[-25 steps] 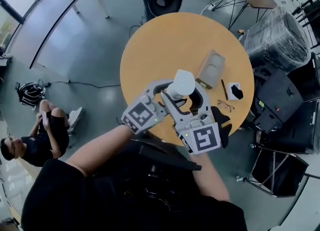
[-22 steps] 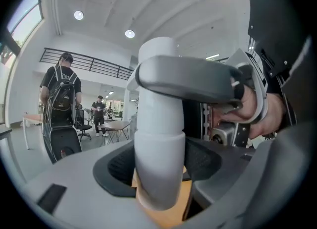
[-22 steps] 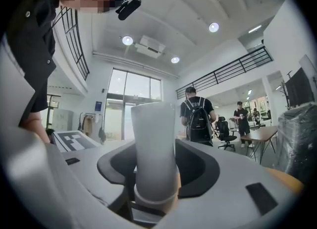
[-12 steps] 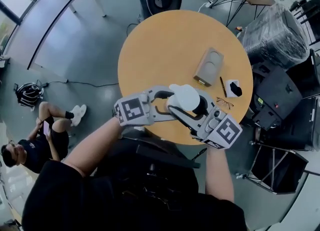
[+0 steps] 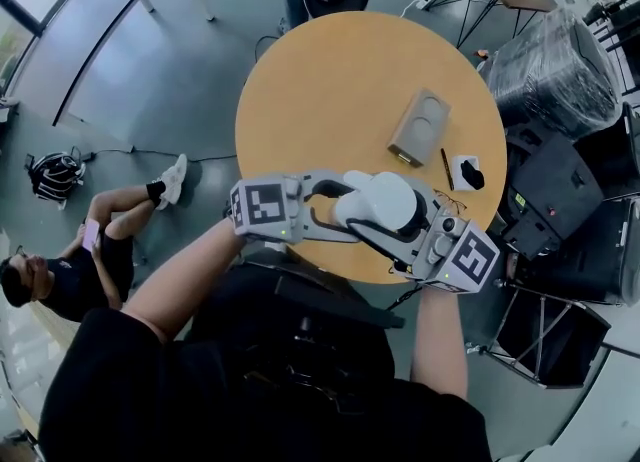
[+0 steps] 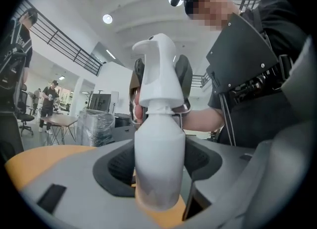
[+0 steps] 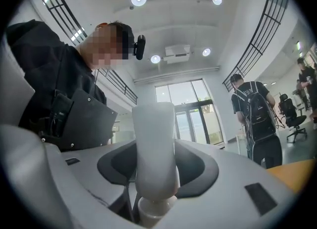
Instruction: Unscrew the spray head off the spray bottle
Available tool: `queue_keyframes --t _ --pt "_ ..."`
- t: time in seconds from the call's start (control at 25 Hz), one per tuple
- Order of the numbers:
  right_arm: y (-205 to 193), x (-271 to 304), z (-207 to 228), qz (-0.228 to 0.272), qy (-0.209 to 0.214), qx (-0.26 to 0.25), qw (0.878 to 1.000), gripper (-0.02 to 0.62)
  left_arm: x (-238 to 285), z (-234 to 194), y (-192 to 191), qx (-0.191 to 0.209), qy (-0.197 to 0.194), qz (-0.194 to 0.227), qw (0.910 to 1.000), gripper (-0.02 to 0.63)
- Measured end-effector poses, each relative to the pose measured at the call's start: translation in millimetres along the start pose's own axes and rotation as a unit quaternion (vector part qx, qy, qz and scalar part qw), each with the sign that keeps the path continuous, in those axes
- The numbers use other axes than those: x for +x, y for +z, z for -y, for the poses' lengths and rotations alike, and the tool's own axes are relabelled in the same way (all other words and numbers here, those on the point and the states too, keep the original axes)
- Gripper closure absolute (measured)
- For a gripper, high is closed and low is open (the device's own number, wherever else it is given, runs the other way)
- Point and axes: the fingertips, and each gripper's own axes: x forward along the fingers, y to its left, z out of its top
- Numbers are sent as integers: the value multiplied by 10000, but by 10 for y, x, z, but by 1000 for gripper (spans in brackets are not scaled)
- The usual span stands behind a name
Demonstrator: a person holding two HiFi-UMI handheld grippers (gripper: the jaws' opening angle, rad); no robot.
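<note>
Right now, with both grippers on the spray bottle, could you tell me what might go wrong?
1. The right gripper has just been closing its jaws on the smooth spray head between them; it may slip when twisted.
2. Only the left gripper clamps the spray bottle, near the edge of the table; once the head frees, a loose grip could drop it.
3. The glasses lie close to the right gripper and could be knocked.
</note>
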Motion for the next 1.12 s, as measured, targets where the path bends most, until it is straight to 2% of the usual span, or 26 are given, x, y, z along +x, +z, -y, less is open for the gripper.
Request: queue_keyframes --t 0.24,0.48,0.6,0.84,1.12 --pt "360 -49 -7 87 -123 -121 9998 367 38 -12 -40 49 275 -1 9996 301" --pt "743 -274 130 331 -502 -309 9977 367 89 -214 -120 126 797 68 9967 301" --pt "628 -408 305 134 -853 -266 9959 367 49 -301 -172 129 1049 189 9942 299" --pt "136 -650 685 -174 -1419 291 9893 367 -36 -516 -304 225 1414 320 9892 301" --pt "-138 -910 992 120 -1606 662 9847 365 4 -942 -747 201 1679 181 9854 301"
